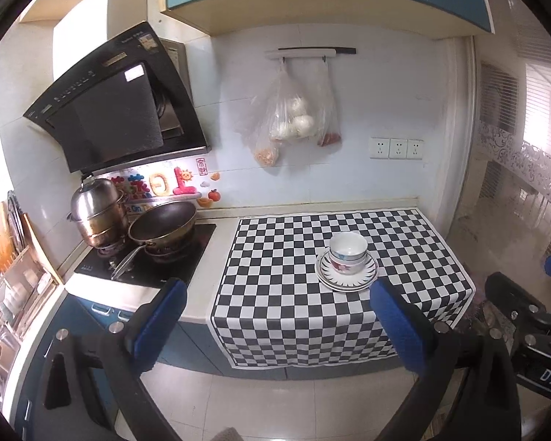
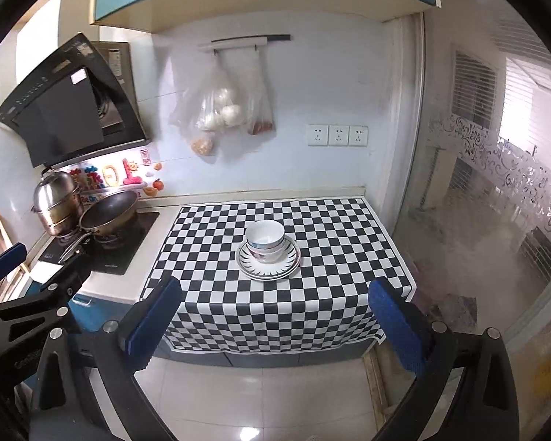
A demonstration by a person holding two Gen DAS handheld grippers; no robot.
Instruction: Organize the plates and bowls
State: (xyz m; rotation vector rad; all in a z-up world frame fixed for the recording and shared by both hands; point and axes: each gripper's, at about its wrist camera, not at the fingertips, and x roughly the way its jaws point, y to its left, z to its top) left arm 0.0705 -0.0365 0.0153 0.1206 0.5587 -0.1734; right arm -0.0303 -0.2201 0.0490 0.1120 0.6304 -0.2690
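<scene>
Nested white bowls [image 1: 348, 251] [image 2: 265, 239] stand on stacked white plates [image 1: 345, 280] [image 2: 268, 270] with a dark ray pattern, all on the checkered cloth [image 1: 283, 257] [image 2: 334, 242] of the counter. My left gripper [image 1: 277, 286] hovers open over the floor in front of the counter, well short of the stack, with nothing between its blue pads. My right gripper [image 2: 275, 286] is also open and empty, held back from the counter edge. In the left wrist view the right gripper's body [image 1: 525, 316] shows at the right edge.
A stove [image 1: 147, 257] with a steel steamer pot [image 1: 97, 213] and a dark wok [image 1: 163, 222] sits left of the cloth. Plastic bags [image 1: 294, 117] hang on the wall. A dish rack [image 1: 14, 279] is at the far left. A glass door [image 2: 496, 202] stands to the right.
</scene>
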